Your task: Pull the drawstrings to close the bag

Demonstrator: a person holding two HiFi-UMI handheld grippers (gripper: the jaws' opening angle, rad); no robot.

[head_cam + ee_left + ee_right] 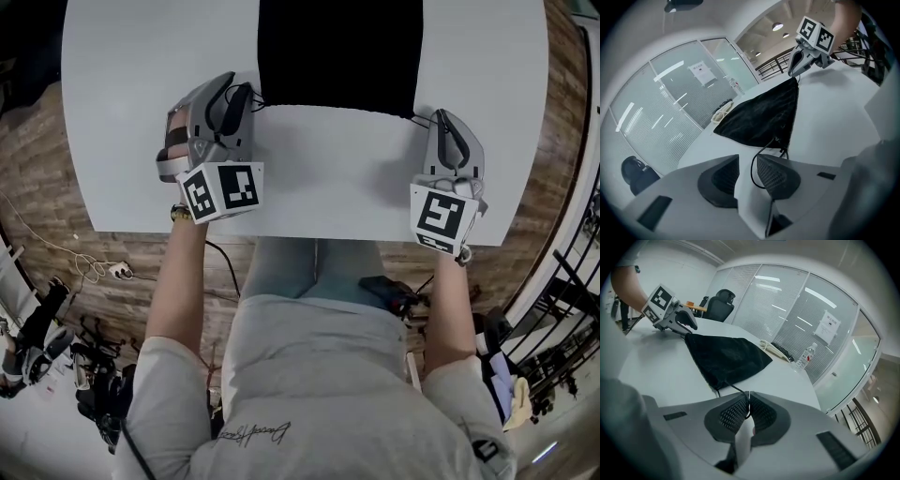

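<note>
A black drawstring bag [337, 56] lies flat on the white table [328, 178], its mouth edge toward me. My left gripper [241, 97] is at the bag's near left corner. In the left gripper view its jaws [747, 171] stand open, and a loop of black drawstring [753, 165] hangs loose between the pads. My right gripper [441, 122] is at the near right corner. There its jaws [747, 405] are shut on the other drawstring [733, 387], which runs back to the bag [724, 357].
A water bottle [806, 357] and a pale bundle of cable [776, 350] sit on the table's far side, beyond the bag. An office chair [719, 303] stands past the table, with glass walls behind. Wood floor with cables [94, 267] lies to my left.
</note>
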